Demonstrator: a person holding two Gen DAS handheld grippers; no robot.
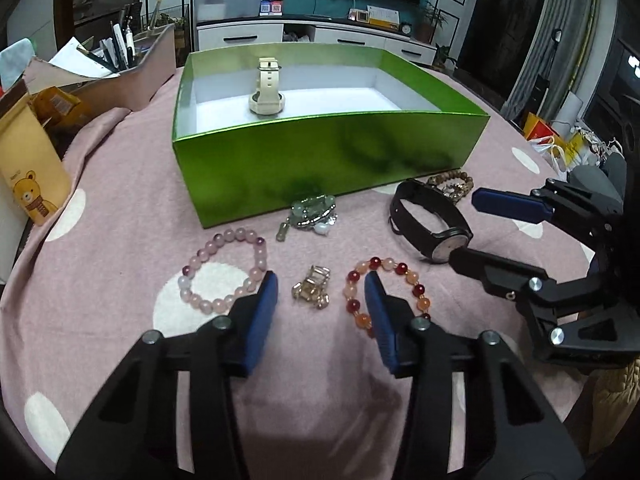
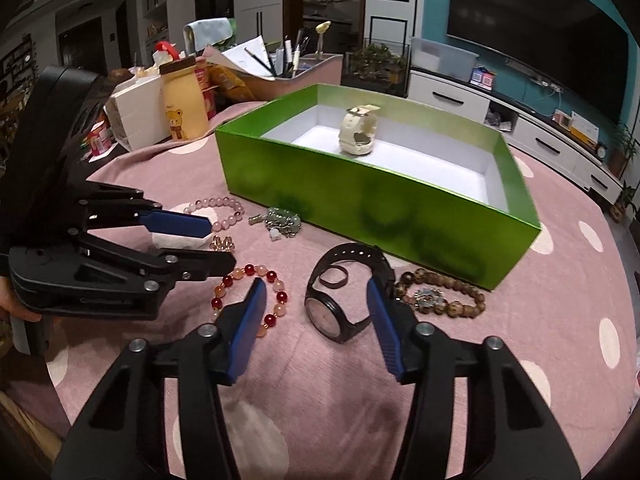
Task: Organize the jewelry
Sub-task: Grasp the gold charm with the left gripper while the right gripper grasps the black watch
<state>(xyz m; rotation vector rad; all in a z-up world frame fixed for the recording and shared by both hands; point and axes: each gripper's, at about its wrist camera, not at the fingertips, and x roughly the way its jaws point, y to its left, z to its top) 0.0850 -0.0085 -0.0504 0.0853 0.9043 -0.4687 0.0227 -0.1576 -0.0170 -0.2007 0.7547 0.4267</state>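
Observation:
A green box (image 1: 320, 160) (image 2: 360, 200) holds a cream watch (image 1: 267, 88) (image 2: 358, 130). In front of it on the pink cloth lie a pink bead bracelet (image 1: 224, 268) (image 2: 224, 210), a green jade piece (image 1: 312, 212) (image 2: 282, 220), a small crystal piece (image 1: 314, 288) (image 2: 222, 243), a red-orange bead bracelet (image 1: 384, 280) (image 2: 256, 292), a black watch (image 1: 432, 220) (image 2: 340, 300) and a brown bead bracelet (image 1: 450, 186) (image 2: 444, 294). My left gripper (image 1: 320, 300) (image 2: 216, 242) is open, astride the crystal piece. My right gripper (image 2: 316, 308) (image 1: 466, 226) is open, astride the black watch.
A yellow bear-print container (image 1: 30, 172) (image 2: 184, 108), boxes and a pen holder (image 1: 120, 52) (image 2: 288, 60) crowd the table's left side. The polka-dot cloth (image 1: 120, 216) covers the table. A TV cabinet (image 1: 320, 32) stands behind.

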